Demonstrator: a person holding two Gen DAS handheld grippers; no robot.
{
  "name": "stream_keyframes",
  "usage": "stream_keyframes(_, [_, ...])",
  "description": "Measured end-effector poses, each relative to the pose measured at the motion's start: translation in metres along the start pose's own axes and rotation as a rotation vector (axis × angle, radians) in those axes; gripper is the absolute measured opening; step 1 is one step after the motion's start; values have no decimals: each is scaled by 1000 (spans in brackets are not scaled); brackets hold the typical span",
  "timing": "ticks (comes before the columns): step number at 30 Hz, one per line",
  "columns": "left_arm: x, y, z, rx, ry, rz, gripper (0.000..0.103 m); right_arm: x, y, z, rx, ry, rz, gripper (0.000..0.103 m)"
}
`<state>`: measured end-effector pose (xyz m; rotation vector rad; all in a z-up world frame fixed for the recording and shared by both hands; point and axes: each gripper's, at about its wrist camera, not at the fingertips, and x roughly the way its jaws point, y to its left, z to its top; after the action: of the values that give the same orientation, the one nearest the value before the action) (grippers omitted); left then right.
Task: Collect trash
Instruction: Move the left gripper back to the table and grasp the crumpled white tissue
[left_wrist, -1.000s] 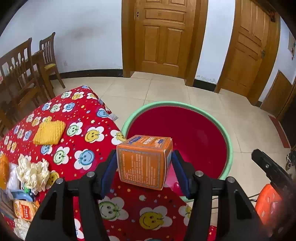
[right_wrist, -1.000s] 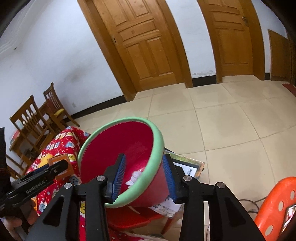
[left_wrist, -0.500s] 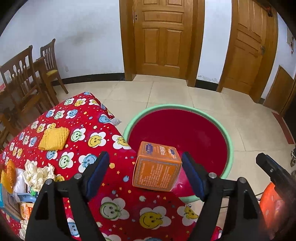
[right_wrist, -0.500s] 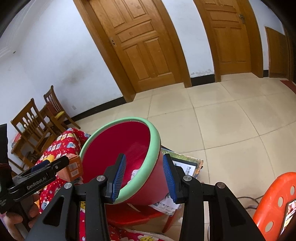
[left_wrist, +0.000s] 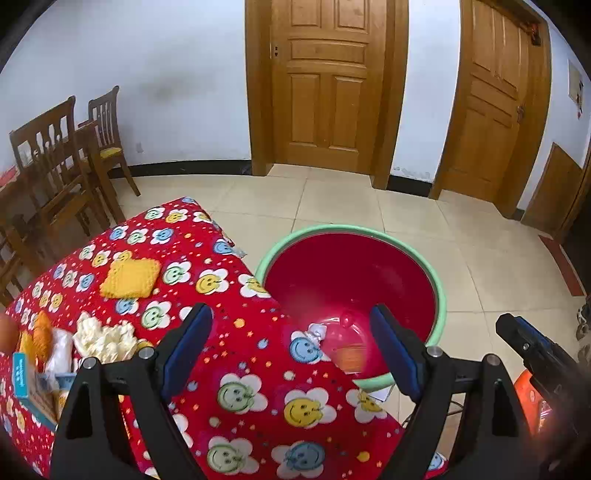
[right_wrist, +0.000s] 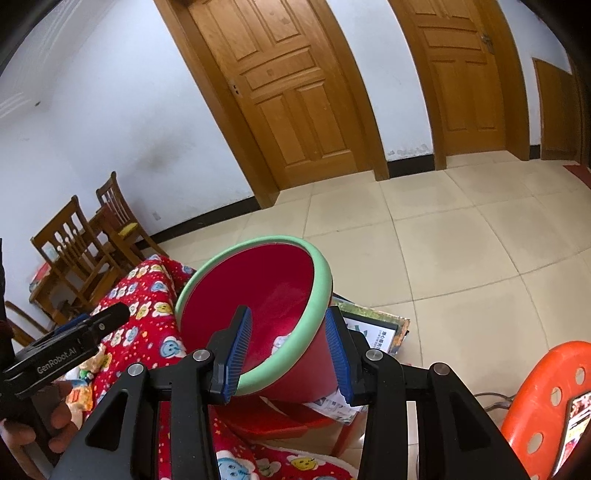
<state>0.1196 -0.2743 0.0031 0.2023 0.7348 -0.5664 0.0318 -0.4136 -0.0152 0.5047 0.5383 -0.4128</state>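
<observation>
A red basin with a green rim (left_wrist: 351, 229) hangs tilted at the right edge of the table with the red smiley cloth (left_wrist: 229, 354). My right gripper (right_wrist: 288, 332) is shut on the basin's rim (right_wrist: 321, 280). Inside the basin lie an orange box (left_wrist: 349, 356), which shows blurred, and a white crumpled paper (left_wrist: 317, 330). My left gripper (left_wrist: 290, 321) hovers over the table edge before the basin; its jaws are opening and nothing is between them. On the cloth lie a crumpled tissue (left_wrist: 103, 336), a yellow square (left_wrist: 129, 277) and several wrappers (left_wrist: 37, 369).
Wooden chairs (left_wrist: 55, 166) stand beyond the table at the left. Two wooden doors (left_wrist: 325, 85) close the far wall across a tiled floor. An orange stool (right_wrist: 546, 398) is at the lower right. A book and papers (right_wrist: 376, 328) lie on a red stool under the basin.
The left jaws widened and let go of the orange box, which dropped into the basin. The left gripper drew back and up. The right gripper kept its hold on the rim.
</observation>
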Motion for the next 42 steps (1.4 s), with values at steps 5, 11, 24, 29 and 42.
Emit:
stream_keyframes(5, [-17, 11, -8, -35, -3, 9, 87, -9, 6, -3, -15, -2, 16, 42])
stream_keyframes(11, [-43, 29, -22, -73, -9, 45, 87, -20, 19, -10, -38, 5, 48, 42])
stream_keyframes(24, [-91, 82, -63, -167, -5, 164, 87, -33, 57, -27, -107, 38, 144, 46])
stream_keyframes(29, [-103, 104, -78, -206, -3, 204, 87, -35, 71, -35, -128, 56, 168, 48])
stream_keyframes(42, [-98, 156, -114, -320, 62, 301, 87, -28, 90, -48, -169, 98, 188, 50])
